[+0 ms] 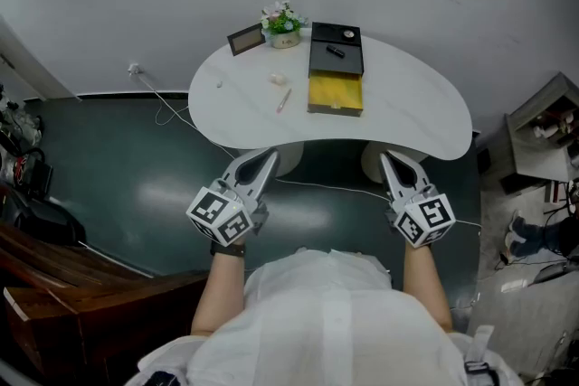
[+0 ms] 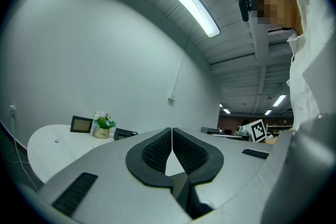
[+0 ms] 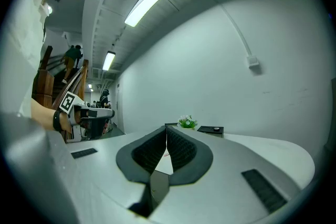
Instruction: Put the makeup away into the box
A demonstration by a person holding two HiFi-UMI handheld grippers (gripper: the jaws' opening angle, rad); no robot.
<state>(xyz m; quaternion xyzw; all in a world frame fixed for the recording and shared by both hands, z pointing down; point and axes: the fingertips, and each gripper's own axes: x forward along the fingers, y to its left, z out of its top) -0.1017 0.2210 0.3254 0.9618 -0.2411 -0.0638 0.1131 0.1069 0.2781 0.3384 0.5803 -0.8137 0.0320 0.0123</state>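
Observation:
A black box [image 1: 336,51] stands at the back of the white table [image 1: 407,117], its yellow drawer [image 1: 335,93] pulled out toward me; a small dark item lies on its lid. A pink stick of makeup [image 1: 283,99] and a small pale piece [image 1: 278,79] lie on the table left of the box. My left gripper [image 1: 270,160] and right gripper [image 1: 387,160] hover off the table's near edge, both shut with nothing between their jaws. The box [image 2: 125,134] shows far off in the left gripper view, and as a dark slab [image 3: 211,129] in the right gripper view.
A small picture frame [image 1: 246,39] and a flower pot [image 1: 283,23] stand at the table's back left. A white cable [image 1: 172,108] trails on the dark floor at left. Dark wooden furniture [image 1: 63,285] stands at lower left, and cluttered shelving [image 1: 543,131] at right.

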